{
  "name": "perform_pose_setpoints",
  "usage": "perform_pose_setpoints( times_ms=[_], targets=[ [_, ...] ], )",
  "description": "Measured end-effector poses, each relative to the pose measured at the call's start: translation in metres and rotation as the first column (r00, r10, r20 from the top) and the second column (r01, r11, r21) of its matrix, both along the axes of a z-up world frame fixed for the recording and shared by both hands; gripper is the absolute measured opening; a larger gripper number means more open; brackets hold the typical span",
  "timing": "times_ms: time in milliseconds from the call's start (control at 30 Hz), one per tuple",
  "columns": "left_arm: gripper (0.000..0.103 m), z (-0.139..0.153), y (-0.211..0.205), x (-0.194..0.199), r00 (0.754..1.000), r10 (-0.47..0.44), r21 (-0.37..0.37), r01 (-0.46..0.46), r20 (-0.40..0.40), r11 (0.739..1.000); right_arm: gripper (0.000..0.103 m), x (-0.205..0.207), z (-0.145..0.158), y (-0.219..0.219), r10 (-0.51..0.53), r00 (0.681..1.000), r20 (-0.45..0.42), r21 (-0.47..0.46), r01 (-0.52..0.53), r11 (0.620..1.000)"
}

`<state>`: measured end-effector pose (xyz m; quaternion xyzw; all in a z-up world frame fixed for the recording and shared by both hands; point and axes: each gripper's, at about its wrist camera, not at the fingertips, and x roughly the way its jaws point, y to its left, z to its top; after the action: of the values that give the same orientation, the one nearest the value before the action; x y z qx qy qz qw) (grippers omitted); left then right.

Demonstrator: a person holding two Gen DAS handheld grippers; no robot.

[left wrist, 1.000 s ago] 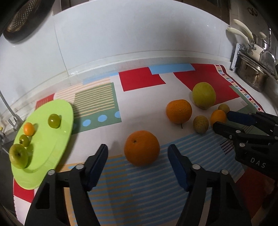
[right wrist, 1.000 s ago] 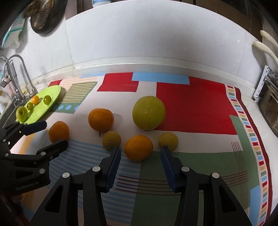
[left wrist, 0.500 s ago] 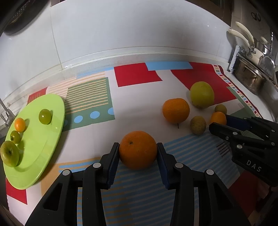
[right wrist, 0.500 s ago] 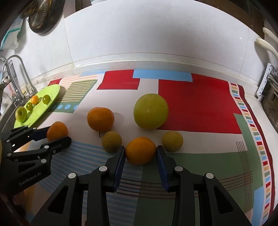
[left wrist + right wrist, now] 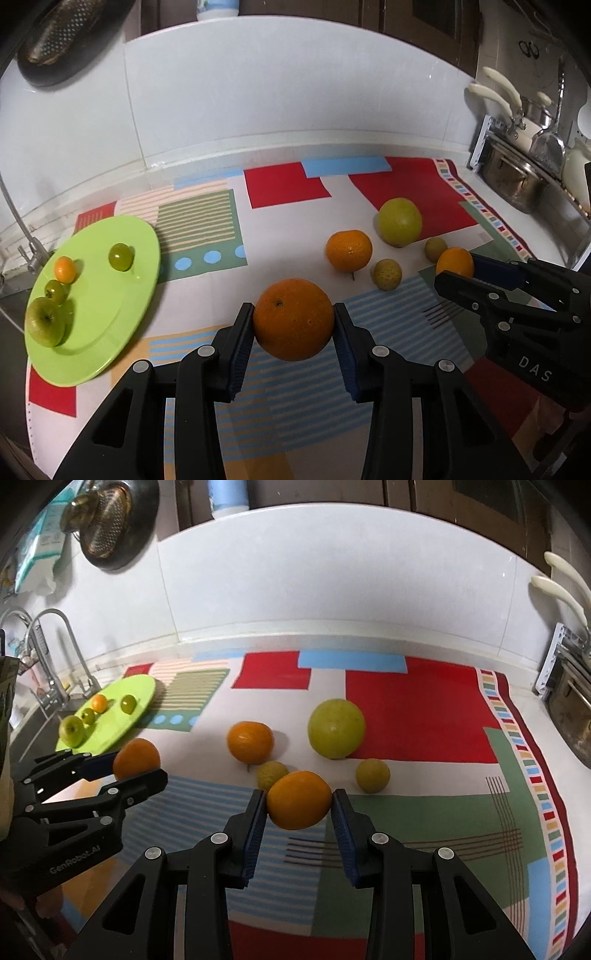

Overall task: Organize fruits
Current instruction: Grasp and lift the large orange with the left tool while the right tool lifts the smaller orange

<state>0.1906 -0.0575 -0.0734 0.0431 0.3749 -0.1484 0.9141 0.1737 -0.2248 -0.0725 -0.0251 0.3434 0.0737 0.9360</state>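
"DAS" on right hand-held gripper [image 5: 456, 273], "GenRobot.AI" on left hand-held gripper [image 5: 125, 766]

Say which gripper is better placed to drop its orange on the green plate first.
Left. The left gripper, shut on its orange, is beside the green plate; the right gripper holds its smaller orange farther away.

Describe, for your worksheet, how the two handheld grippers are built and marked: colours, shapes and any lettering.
The left gripper and the right gripper are alike: matte black angular plastic frames with triangular cut-outs, round silver pivot bolts, and two flat fingers faced with ribbed blue pads. White lettering marks their sides: "GenRobot.AI" on the left gripper, seen in the right wrist view, and "DAS" on the right gripper, seen in the left wrist view. No cables or sleeves show.
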Motion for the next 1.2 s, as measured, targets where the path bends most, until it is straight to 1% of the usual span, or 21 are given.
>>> perform_pose_setpoints(
  times_ms=[367,733,1033,1200],
  targets=[
    [0.041,0.024,0.022,-0.036,0.997,0.045,-0.022,-0.044,0.063,0.999,0.037,-0.034,0.027,0.022,0.025,0.997,0.076,0.009,-0.025,1.000],
    [0.041,0.037,0.060,-0.067,0.990,0.098,-0.023,-0.096,0.104,0.995,0.037,-0.060,0.041,0.057,0.079,0.989,0.122,0.007,-0.080,0.997],
    [0.041,0.042,0.100,-0.079,0.981,0.149,-0.017,-0.148,0.128,0.989,0.037,-0.066,0.048,0.098,0.138,0.978,0.154,0.007,-0.141,0.990],
    [0.041,0.042,0.120,-0.077,0.976,0.174,-0.014,-0.174,0.133,0.985,0.037,-0.062,0.049,0.122,0.174,0.971,0.163,0.001,-0.177,0.984]
  ],
)
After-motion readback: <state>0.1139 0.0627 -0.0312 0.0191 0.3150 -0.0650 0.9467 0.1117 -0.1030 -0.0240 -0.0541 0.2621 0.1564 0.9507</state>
